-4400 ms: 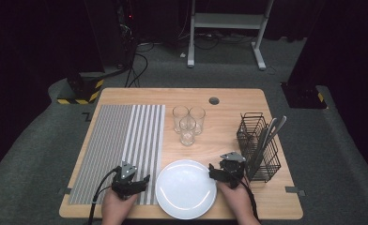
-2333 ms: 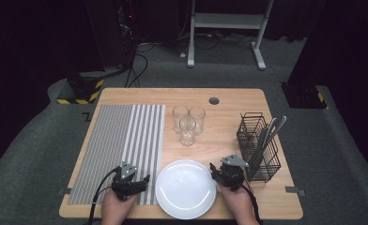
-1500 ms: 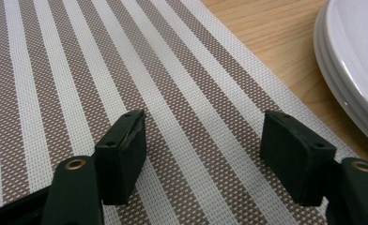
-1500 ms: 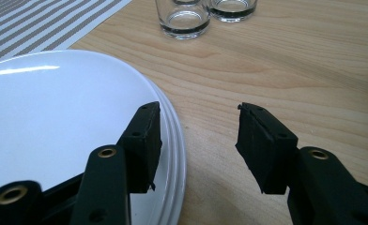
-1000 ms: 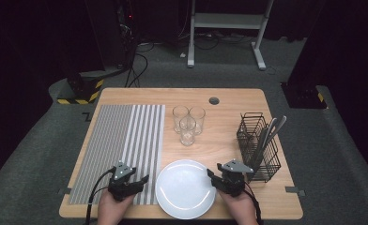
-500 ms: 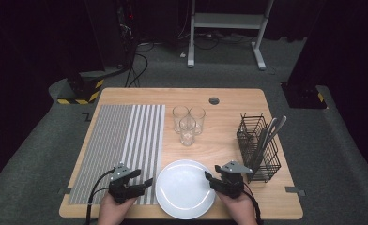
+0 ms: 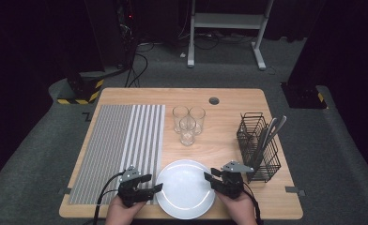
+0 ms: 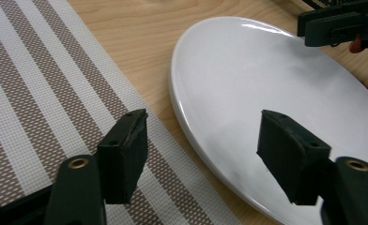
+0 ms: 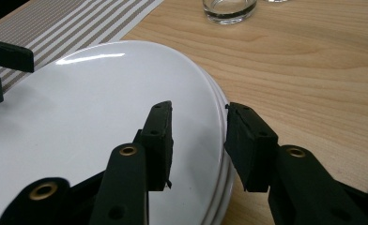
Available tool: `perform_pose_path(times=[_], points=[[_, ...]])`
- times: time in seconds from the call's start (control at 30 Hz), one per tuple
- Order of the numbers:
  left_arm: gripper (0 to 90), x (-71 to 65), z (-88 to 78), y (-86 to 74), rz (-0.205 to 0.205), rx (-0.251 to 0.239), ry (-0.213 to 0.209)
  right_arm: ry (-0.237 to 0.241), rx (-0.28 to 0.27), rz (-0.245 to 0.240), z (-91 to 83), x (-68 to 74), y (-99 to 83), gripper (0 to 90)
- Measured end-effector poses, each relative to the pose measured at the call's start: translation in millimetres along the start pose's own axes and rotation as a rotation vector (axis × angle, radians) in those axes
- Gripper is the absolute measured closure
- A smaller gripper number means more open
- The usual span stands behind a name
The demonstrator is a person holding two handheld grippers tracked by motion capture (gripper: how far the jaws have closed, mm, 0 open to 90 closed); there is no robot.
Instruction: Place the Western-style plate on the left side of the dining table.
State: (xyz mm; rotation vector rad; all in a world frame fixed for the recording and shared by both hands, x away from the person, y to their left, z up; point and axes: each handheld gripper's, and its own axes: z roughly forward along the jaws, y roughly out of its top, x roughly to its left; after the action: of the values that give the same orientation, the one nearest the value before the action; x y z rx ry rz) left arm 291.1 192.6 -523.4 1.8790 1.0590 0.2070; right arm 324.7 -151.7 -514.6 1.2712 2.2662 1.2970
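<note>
A stack of white plates [image 7: 186, 187] lies at the front centre of the wooden table. My left gripper [image 7: 153, 183] is at its left rim. In the left gripper view the plates [image 8: 276, 84] have their rim between the left gripper's [image 8: 203, 150] wide-open jaws, which have just closed a little without touching it. My right gripper [image 7: 211, 178] is at the right rim. In the right gripper view, the right gripper [image 9: 198, 136] has one jaw over the plates [image 9: 79, 117] and the other outside the rim. These jaws have just been closing, and a gap still shows.
A striped placemat [image 7: 121, 145] covers the table's left half, its edge beside the plates. Three empty glasses [image 7: 187, 123] stand behind the plates at mid-table. A black wire basket [image 7: 259, 145] holding cutlery stands close to the right of my right hand.
Since the earliest frames both grippers have shifted slightly toward the table's front edge and in against the plate rims. The right jaws look narrower than half a second ago.
</note>
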Motion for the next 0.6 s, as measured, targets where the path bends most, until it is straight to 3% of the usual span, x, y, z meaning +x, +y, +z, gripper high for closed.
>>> perform_pose_path(times=[0.2, 0.47, 0.6], points=[[43.0, -4.5, 2.4, -0.8, 0.004, 0.015, -0.020, 0.019, 0.001, 0.036, -1.1, -3.1, -0.6, 64.3], [53.5, -0.1, 4.6, -3.2, -0.041, 0.044, -0.041, 0.059, -0.001, 0.124, -1.9, -10.1, -1.4, 65.2], [56.8, 3.3, 5.1, -4.4, -0.069, 0.053, -0.061, 0.065, 0.001, 0.145, -2.1, -11.6, -1.5, 66.2]])
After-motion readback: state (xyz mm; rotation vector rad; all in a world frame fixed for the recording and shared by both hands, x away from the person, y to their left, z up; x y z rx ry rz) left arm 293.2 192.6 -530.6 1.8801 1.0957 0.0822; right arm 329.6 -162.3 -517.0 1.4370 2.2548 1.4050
